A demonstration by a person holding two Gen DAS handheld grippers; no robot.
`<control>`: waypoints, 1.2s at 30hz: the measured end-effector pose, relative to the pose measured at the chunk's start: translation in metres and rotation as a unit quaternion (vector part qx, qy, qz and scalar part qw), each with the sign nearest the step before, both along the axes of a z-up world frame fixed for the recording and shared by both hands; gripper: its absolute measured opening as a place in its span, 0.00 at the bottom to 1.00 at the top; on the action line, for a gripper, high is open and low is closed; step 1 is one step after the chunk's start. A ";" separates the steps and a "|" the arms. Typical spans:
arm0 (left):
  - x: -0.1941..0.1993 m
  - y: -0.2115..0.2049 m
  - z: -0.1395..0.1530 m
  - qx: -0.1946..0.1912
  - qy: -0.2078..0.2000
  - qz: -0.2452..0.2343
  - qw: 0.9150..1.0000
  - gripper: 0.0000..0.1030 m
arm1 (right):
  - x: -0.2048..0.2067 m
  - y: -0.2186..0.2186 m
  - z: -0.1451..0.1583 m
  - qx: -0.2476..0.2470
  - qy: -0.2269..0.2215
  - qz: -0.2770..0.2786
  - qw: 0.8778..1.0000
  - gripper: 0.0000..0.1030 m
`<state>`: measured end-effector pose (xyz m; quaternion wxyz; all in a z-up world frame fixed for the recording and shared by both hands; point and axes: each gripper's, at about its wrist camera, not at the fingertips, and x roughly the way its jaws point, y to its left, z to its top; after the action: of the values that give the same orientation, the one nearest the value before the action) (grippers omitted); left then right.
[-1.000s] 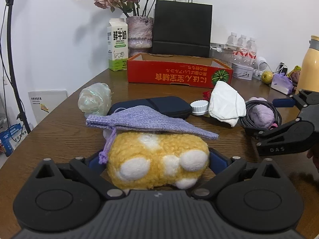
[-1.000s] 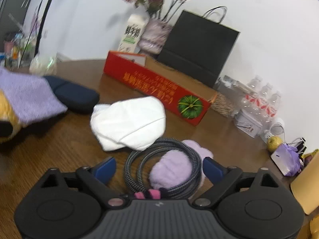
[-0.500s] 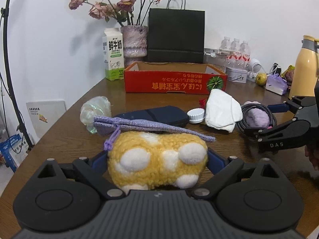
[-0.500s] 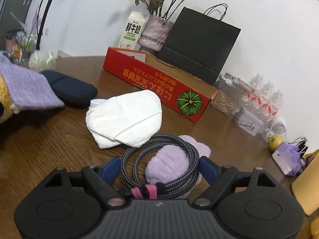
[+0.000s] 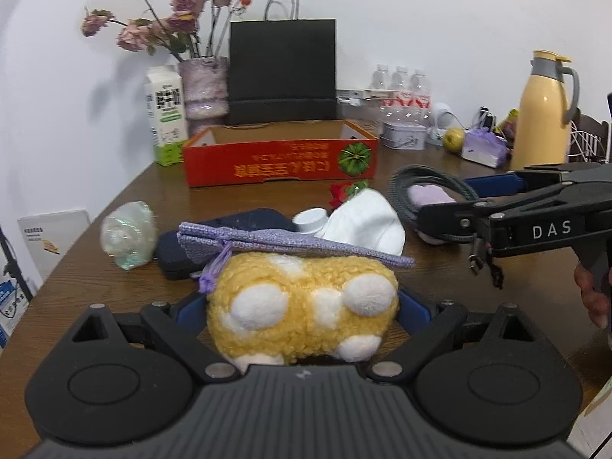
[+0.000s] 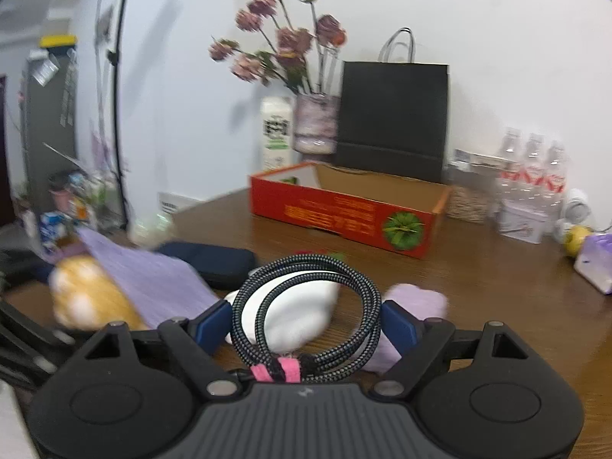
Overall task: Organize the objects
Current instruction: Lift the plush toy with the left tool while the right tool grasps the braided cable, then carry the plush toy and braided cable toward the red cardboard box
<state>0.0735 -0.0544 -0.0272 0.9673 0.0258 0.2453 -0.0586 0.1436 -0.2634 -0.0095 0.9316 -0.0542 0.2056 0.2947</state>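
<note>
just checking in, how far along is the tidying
Nothing shows inside the red box yet. In hand: the left tongs clamp the yellow plush toy with a purple pouch on it; the right tongs hold the coiled cable. Left on the table: dark case, white cloth.

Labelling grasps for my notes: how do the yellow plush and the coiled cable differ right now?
The yellow plush is fuzzy and solid with white spots; the coiled cable is a braided dark open ring, tied with a pink strap.
The plush carries a purple pouch on top; the cable carries nothing.
Shared: each sits clamped in one tool, plush in the left tool, cable in the right tool.
</note>
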 end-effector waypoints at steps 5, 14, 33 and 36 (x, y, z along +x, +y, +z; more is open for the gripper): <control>0.004 -0.009 -0.002 0.005 0.004 -0.015 1.000 0.94 | -0.006 0.004 0.003 0.032 0.026 0.037 0.998 0.81; 0.000 -0.015 -0.004 0.005 0.003 -0.044 0.999 0.94 | -0.008 0.016 -0.001 0.025 0.037 0.057 0.997 0.81; -0.029 0.019 0.027 -0.025 -0.019 -0.084 0.996 0.92 | 0.001 0.016 -0.018 0.010 0.063 0.026 0.998 0.81; -0.029 0.024 0.037 -0.009 -0.033 -0.072 0.997 0.92 | 0.000 0.016 -0.018 0.013 0.061 0.022 0.998 0.81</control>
<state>0.0444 -0.0305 0.0095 0.9683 0.0362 0.2105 -0.1296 0.1439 -0.2469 -0.0275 0.9113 -0.0286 0.2571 0.3204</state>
